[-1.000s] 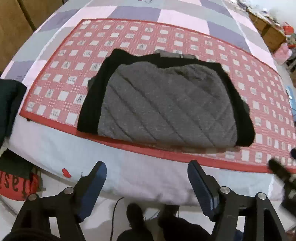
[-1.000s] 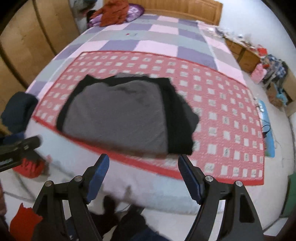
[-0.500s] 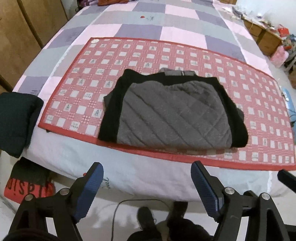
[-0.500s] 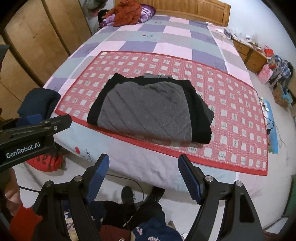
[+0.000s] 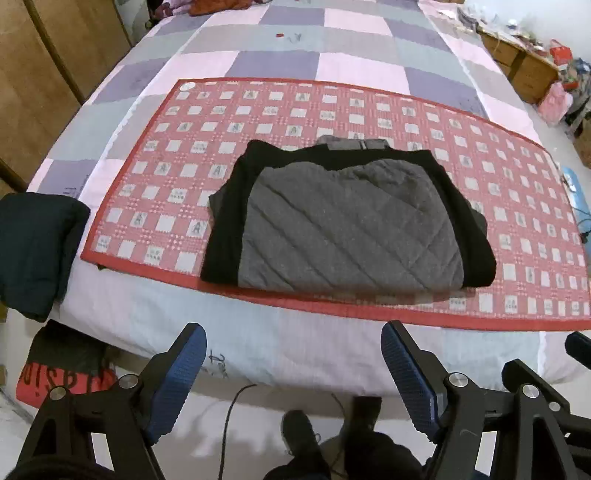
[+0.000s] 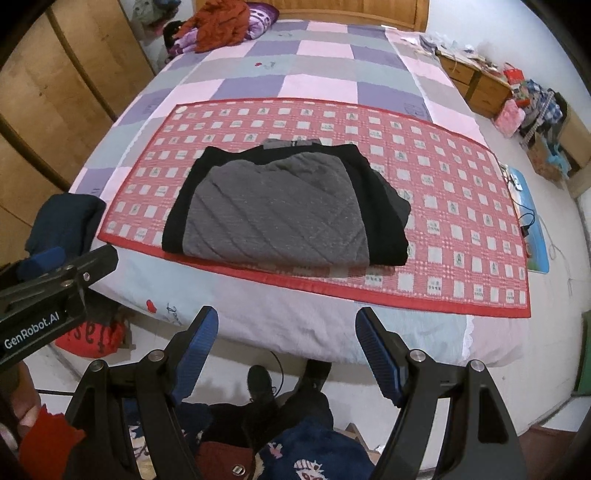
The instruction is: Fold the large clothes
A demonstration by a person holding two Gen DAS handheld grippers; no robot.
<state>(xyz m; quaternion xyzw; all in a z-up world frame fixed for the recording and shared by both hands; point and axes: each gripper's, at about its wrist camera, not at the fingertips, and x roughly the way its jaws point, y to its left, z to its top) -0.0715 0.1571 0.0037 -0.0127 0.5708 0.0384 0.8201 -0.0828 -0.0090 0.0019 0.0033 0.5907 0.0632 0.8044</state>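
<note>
You have one folded jacket (image 5: 347,225) on one red checked mat (image 5: 517,206), which lies on one bed (image 5: 295,347). One dark garment (image 5: 33,251) sits at the bed's left corner. Two grippers are visible: the left gripper (image 5: 293,365) and the right gripper (image 6: 286,347). At the headboard you can count one heap of clothing (image 6: 221,22), possibly several items. Two shoes (image 6: 284,380) show below.

Only clean read is "GenRobot.AI" in white on the black left gripper (image 6: 55,291), seen from the right wrist view. The red bag (image 6: 92,334) on the floor by the bed has big dark letters, something like "asi", cut off. The bedsheet (image 5: 258,347) edge has cursive writing, too small to make out.
</note>
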